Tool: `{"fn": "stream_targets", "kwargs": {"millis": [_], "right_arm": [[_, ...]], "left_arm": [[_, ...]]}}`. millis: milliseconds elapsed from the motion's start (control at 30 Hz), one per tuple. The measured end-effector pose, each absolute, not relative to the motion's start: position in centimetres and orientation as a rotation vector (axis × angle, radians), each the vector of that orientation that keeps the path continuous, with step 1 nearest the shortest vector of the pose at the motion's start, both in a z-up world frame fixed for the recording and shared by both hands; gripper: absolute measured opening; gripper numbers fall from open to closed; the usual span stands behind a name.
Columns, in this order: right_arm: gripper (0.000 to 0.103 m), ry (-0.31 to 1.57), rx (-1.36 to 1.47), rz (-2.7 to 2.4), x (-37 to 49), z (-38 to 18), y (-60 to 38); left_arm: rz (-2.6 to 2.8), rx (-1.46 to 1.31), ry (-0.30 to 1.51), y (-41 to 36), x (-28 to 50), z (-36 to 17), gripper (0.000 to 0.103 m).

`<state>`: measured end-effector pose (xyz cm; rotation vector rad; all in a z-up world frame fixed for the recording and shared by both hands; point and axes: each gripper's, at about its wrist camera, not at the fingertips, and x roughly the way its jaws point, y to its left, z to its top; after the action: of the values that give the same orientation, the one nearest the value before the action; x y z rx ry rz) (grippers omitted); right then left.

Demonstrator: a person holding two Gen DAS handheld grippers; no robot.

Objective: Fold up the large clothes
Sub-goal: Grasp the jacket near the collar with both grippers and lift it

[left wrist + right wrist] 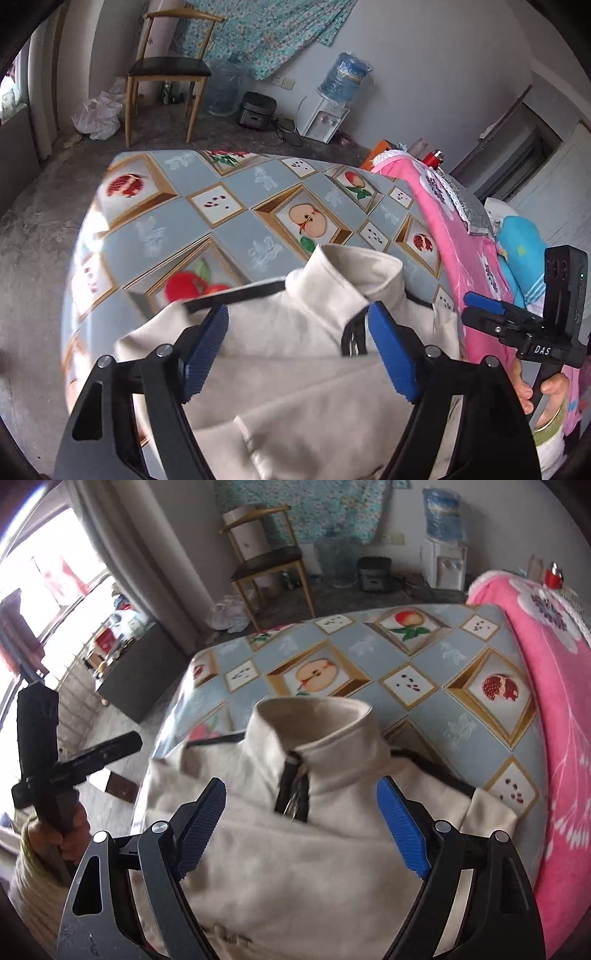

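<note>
Midway, by the look of it, through the fold: one cream zip-neck pullover (295,834) lay on the fruit-patterned table (424,657), its stand-up collar (314,720) pointing away from the operator and its body already gathered into a compact block with a layer doubled over at the near edge. Whether the sleeves had been tucked under could not be told, so the remaining folds were a matter of judgement; at least one more crosswise fold seemed likely. Both tools hovered over the garment with nothing between their fingers. The left gripper (299,350) stood spread wide above the chest, and the right gripper (303,823) was equally wide over the short zip (293,794). Counted in view: one pullover, one table, two grippers, one pink blanket (554,701) heaped at the table's right side, one wooden chair (166,70) and one water dispenser (325,114) against the far wall.
</note>
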<state>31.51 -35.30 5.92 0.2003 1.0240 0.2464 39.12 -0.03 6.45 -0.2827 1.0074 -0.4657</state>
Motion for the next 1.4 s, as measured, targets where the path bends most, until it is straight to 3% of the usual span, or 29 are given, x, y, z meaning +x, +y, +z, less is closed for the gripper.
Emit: {"fn": "stream_targets", "kwargs": {"millis": [167,300,333,367,400,433,467,500,600,800,1067,1100,1200,1233,1400], "right_arm": [[0.081,1.210,0.264,0.098,41.2,1.1,-37.5],[0.077,1.332,0.253,0.095,43.9,-2.0,-37.8],[0.075,1.354,0.241,0.102,44.1,-2.5,-37.8],[0.068,1.372,0.229,0.108,44.1,-2.9,-37.7],[0.055,1.382,0.218,0.110,44.1,-2.9,-37.6],[0.035,1.386,0.209,0.118,43.8,-2.9,-37.6],[0.027,1.375,0.212,0.149,43.2,-2.6,-37.6],[0.016,1.356,0.215,0.186,42.6,-2.0,-37.5],[0.012,1.270,0.151,0.270,39.3,0.5,-36.7],[0.010,1.115,-0.053,0.392,30.0,3.0,-35.0],[0.015,1.174,-0.210,0.369,24.1,-2.5,-33.5],[0.016,1.177,-0.205,0.369,23.6,-2.4,-33.6],[0.040,1.121,-0.089,0.427,22.2,0.5,-34.8],[0.043,1.076,-0.035,0.463,21.7,1.9,-35.3],[0.045,0.979,0.169,0.528,22.8,5.2,-35.5]], "left_arm": [[-0.421,-0.267,1.137,-6.4,46.7,2.6,0.076],[-0.355,-0.217,1.208,-8.9,49.0,-0.5,0.075],[-0.354,-0.207,1.209,-9.1,49.0,-0.9,0.066],[-0.360,-0.197,1.209,-9.4,49.0,-1.1,0.052],[-0.372,-0.196,1.212,-9.5,49.0,-1.2,0.043],[-0.394,-0.205,1.211,-9.5,48.8,-1.2,0.022],[-0.426,-0.210,1.201,-9.5,48.5,-0.9,0.012],[-0.445,-0.192,1.177,-9.6,47.9,-0.3,0.012],[-0.538,-0.117,1.082,-9.7,45.3,2.1,0.011],[-0.702,0.023,0.975,-9.1,38.7,5.1,0.010],[-0.736,0.120,1.062,-7.8,32.6,0.7,0.011],[-0.738,0.118,1.073,-7.6,32.2,0.2,0.011],[-0.745,0.123,1.055,-7.0,31.0,-0.2,0.011],[-0.752,0.119,1.049,-6.9,30.8,-0.3,0.011],[-0.760,0.086,1.061,-6.6,30.5,-0.5,0.014]]}}
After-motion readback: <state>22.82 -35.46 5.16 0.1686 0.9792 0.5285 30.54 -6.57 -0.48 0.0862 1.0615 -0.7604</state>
